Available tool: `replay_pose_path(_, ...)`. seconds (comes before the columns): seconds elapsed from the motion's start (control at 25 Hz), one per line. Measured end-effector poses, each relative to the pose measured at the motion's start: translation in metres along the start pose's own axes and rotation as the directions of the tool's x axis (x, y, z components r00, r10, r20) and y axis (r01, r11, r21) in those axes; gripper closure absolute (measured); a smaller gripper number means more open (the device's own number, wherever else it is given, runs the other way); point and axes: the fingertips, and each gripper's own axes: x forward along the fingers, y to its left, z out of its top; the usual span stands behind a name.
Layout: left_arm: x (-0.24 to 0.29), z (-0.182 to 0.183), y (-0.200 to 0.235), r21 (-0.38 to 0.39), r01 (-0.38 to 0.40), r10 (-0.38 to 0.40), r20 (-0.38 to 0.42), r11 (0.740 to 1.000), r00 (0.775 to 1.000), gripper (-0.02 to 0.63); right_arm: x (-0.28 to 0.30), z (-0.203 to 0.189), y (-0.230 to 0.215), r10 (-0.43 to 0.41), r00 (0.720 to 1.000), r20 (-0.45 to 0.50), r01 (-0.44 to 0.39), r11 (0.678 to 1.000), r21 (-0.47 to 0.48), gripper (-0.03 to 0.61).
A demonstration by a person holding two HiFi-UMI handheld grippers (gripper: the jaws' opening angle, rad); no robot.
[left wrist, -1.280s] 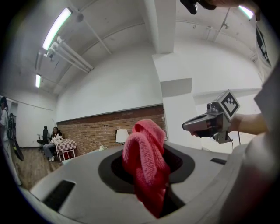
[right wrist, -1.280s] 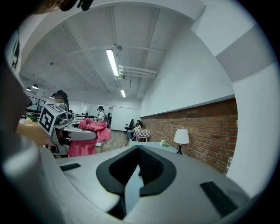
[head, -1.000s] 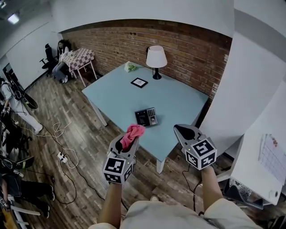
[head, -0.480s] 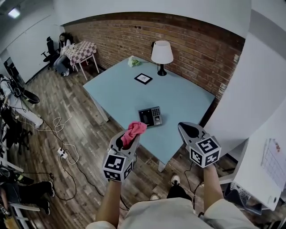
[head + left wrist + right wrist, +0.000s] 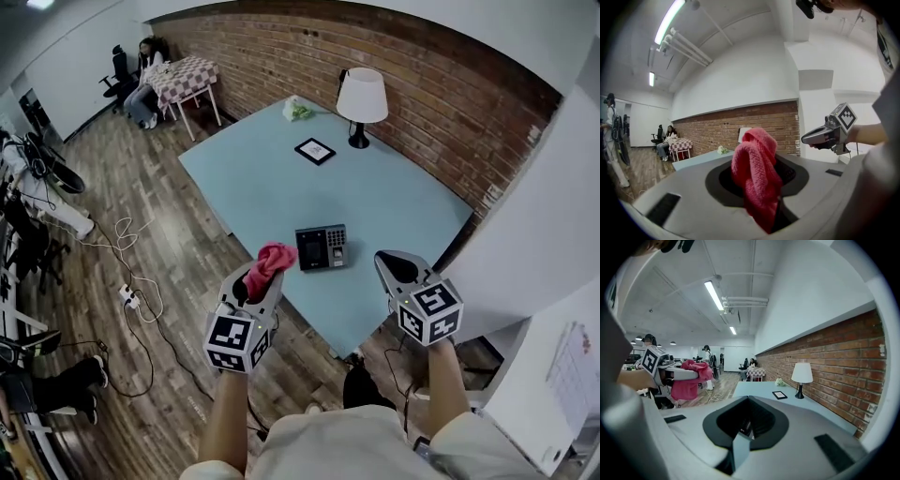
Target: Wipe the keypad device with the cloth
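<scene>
cloth (image 5: 275, 257) held ready, just short of the keypad device (image 5: 322, 247)
left claw (image 5: 265, 273) grips it bunched for wiping; right claw (image 5: 392, 266) closed, empty; device lies flat near the counter (image 5: 253, 178) edge.

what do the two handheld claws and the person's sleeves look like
The left claw and right claw match: light grey moulded shells, each tapering to a point around a dark teardrop recess. Behind each sits a white cube printed with black square markers, the left cube and right cube. No cable shows on either. The person wears a pale cream top whose sleeves leave the forearms bare.
</scene>
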Motion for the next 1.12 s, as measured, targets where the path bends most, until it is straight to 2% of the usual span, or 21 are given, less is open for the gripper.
replay_pose_path(0.16,0.028,-0.009,0.015,-0.011,-0.039,0.039,-0.032,0.999,0.999,0.451,0.036,-0.009,-0.024,0.051,0.998,-0.047,-0.05,0.999,0.007,0.543)
replay_pose_path(0.24,0.043,-0.013,0.02,-0.006,-0.049,0.049,-0.054,0.999,0.997,0.451,0.054,-0.013,-0.036,0.078,0.995,-0.068,-0.077,0.997,0.017,0.486)
replay_pose_path(0.28,0.051,-0.016,0.022,-0.002,-0.052,0.052,-0.064,0.999,0.997,0.451,0.063,-0.015,-0.041,0.087,0.993,-0.078,-0.086,0.996,0.011,0.477)
replay_pose_path(0.56,0.104,-0.035,0.037,-0.004,-0.071,0.07,-0.106,0.997,0.992,0.451,0.119,-0.038,-0.061,0.167,0.972,-0.163,-0.183,0.979,-0.086,0.477)
replay_pose_path(0.68,0.116,-0.039,0.04,-0.023,-0.084,0.08,-0.12,0.996,0.99,0.451,0.138,-0.049,-0.058,0.205,0.953,-0.223,-0.24,0.96,-0.144,0.462)
replay_pose_path(0.84,0.145,-0.061,0.043,-0.026,-0.108,0.103,-0.156,0.994,0.982,0.449,0.173,-0.082,-0.061,0.284,0.907,-0.31,-0.35,0.919,-0.181,0.457)
replay_pose_path(1.12,0.181,-0.097,0.045,-0.037,-0.131,0.12,-0.209,0.991,0.971,0.449,0.218,-0.12,-0.075,0.327,0.861,-0.391,-0.424,0.884,-0.196,0.457)
